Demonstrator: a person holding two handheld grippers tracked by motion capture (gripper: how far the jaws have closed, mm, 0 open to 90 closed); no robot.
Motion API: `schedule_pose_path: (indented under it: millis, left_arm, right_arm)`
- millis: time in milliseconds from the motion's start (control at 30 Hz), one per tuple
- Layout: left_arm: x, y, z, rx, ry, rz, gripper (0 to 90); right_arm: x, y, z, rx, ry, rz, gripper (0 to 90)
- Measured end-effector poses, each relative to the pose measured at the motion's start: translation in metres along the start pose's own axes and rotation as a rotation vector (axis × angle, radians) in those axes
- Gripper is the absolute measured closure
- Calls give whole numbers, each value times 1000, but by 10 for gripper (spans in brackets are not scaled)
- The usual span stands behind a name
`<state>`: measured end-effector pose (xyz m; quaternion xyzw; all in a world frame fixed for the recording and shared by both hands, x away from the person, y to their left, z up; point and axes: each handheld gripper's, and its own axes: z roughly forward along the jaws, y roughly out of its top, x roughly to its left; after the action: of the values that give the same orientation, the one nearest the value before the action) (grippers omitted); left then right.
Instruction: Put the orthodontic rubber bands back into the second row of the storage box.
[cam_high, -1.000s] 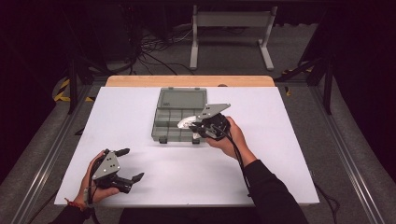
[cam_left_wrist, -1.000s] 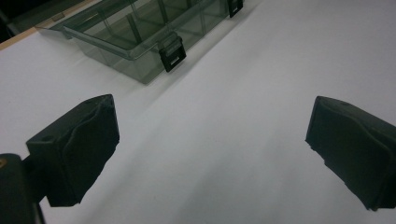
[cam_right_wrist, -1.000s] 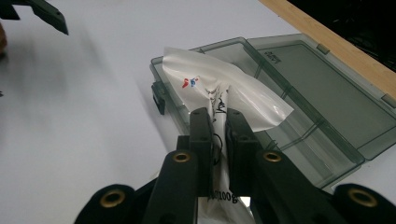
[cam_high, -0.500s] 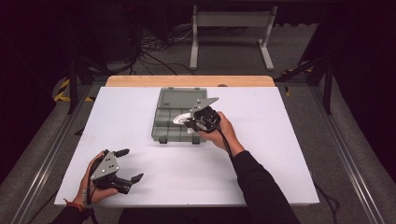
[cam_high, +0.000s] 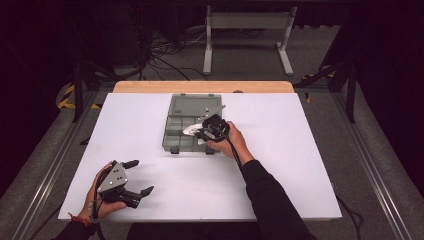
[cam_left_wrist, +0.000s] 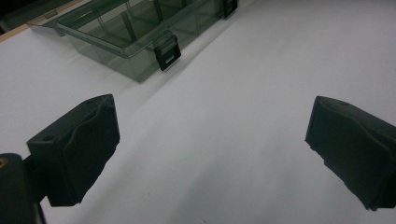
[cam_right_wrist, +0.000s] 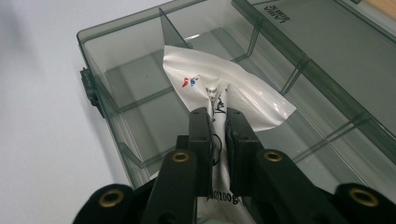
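So, the desk (cam_high: 300, 175) had a white top with a bare wooden strip along its far edge, sitting in a dark room. Grey floor around it, a tangle of cables (cam_high: 165, 50) beyond the far edge, a pale metal frame stand (cam_high: 247, 35) behind that, metal rails down both sides.

A smoky clear compartment box (cam_high: 182, 127) lay open near the middle of the far edge, lid folded back toward the wood strip, two black latches on its near wall.

Right hand (cam_high: 232, 142) reached in from the near edge, dark sleeve running diagonally up to the box's near right corner. Right gripper (cam_high: 202, 131) was over the box's right part, pointed toward the desk's left edge and tilted down. In the right gripper view its jaws were clamped on a white crinkled packet (cam_right_wrist: 219, 93) with small printed marks; the packet's free end hung over the compartments by the near wall, and I couldn't tell whether it touched the box floor.

Left hand (cam_high: 102, 200) rested at the near left corner. Left gripper (cam_high: 140, 177) lay low over the desk, jaws spread wide with nothing between them, pointed toward the box and well apart from it.
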<state>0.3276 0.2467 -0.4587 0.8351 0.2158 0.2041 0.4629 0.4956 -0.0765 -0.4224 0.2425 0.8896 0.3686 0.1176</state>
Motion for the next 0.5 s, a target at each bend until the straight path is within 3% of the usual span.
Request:
schedule_pose_path:
  millis: [167,500]
  left_arm:
    - [-1,0,0,0,-6,2,36]
    - [-1,0,0,4,-11,2,37]
  right_arm:
    - [1,-2,3,6,26,-5,830]
    - [5,-6,13,69,61,-11,833]
